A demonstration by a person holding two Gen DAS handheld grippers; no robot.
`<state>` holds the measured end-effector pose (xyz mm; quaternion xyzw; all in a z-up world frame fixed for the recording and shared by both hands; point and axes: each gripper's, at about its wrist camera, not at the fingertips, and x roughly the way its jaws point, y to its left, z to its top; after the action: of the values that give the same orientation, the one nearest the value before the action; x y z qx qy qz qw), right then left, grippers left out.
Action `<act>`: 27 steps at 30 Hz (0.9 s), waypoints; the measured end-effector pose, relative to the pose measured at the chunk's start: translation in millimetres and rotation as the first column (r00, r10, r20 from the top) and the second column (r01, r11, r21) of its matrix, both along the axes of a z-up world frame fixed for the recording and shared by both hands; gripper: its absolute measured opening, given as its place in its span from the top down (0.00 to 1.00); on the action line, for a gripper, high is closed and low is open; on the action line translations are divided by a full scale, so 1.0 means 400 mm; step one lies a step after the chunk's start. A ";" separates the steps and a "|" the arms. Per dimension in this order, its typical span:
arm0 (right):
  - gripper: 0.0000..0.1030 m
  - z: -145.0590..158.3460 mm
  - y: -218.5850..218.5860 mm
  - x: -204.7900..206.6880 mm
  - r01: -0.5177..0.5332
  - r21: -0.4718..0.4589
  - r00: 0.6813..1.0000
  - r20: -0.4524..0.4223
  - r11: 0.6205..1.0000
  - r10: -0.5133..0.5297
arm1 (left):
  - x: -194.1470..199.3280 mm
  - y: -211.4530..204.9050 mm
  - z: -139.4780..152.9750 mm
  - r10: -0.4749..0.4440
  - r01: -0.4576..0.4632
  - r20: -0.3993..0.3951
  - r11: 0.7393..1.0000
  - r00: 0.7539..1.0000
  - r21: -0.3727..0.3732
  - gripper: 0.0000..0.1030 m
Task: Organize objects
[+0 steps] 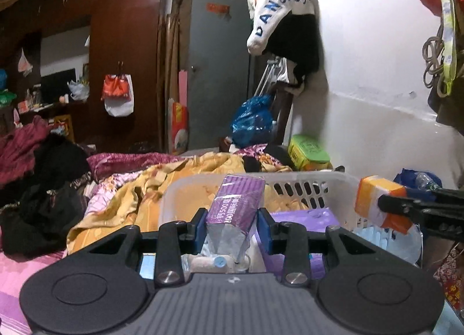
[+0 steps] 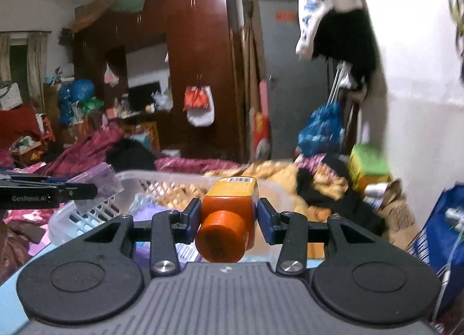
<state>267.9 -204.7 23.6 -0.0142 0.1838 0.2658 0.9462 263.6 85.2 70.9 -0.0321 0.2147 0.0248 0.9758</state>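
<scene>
Fingers (image 1: 200, 223) astride purple box (image 1: 235, 201)

Ahead of my left gripper (image 1: 232, 226) I see a bed (image 1: 17, 277) carrying nearly everything. A rumpled yellow floral quilt (image 1: 121, 198) lies across it, just beyond and to the left of the gripper. Resting on that quilt, directly in front of the gripper, is a white plastic basket (image 1: 304, 187) with slotted walls. Farther left, a heap of black clothing (image 1: 43, 204) and a maroon cloth (image 1: 20, 146) lie on the pink sheet. Past the basket, toward the wall, a green and yellow box (image 1: 308, 151) sits at the bed's far end.
</scene>
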 end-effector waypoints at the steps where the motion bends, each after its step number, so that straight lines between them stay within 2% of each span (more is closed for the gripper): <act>1: 0.56 -0.009 0.003 0.004 0.003 -0.006 1.000 -0.009 1.000 -0.003 | 0.003 0.000 -0.006 0.004 -0.004 -0.002 1.000 1.000 -0.001 0.61; 9: 0.56 -0.030 0.008 0.023 0.017 -0.018 0.999 -0.044 1.000 -0.017 | 0.028 0.011 -0.029 0.043 -0.043 -0.041 0.999 0.998 -0.008 0.61; 12: 0.55 -0.024 0.009 0.027 0.017 -0.024 0.998 -0.059 1.000 -0.018 | 0.030 0.003 -0.032 0.056 -0.055 -0.035 0.998 0.998 0.021 0.58; 13: 0.52 -0.018 0.006 0.030 0.026 -0.020 0.998 -0.050 0.999 -0.027 | 0.029 -0.001 -0.033 0.062 -0.061 -0.036 0.997 0.997 0.040 0.47; 14: 0.46 -0.012 0.001 0.026 0.026 -0.006 0.999 -0.039 1.000 -0.026 | 0.025 -0.007 -0.032 0.067 -0.066 -0.028 0.996 0.997 0.051 0.31; 15: 0.27 -0.004 -0.004 0.024 0.026 0.012 0.999 -0.033 1.000 -0.026 | 0.018 -0.009 -0.029 0.065 -0.065 -0.008 0.996 0.998 0.057 0.26; 16: 0.13 0.002 -0.011 0.018 0.030 0.028 0.999 -0.019 0.999 -0.030 | 0.005 -0.012 -0.026 0.060 -0.061 0.018 0.996 0.998 0.063 0.20; 20: 0.02 0.022 -0.049 -0.047 0.052 0.057 0.997 0.061 0.997 -0.055 | -0.077 -0.021 -0.017 0.036 -0.043 0.097 0.997 0.995 0.067 0.19; 22: 0.00 0.010 -0.087 -0.106 0.041 0.107 0.993 0.103 0.993 -0.052 | -0.149 -0.020 -0.034 0.002 -0.008 0.112 0.999 0.994 0.052 0.19; 27: 0.00 -0.115 -0.151 -0.262 0.006 0.151 0.996 0.081 0.989 -0.019 | -0.331 -0.027 -0.146 -0.078 0.077 0.127 0.997 0.989 0.007 0.19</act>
<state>163.1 -265.1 -22.2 0.0472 0.1240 0.2721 0.9531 131.2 74.4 12.4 -0.0242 0.1531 -0.0150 0.9878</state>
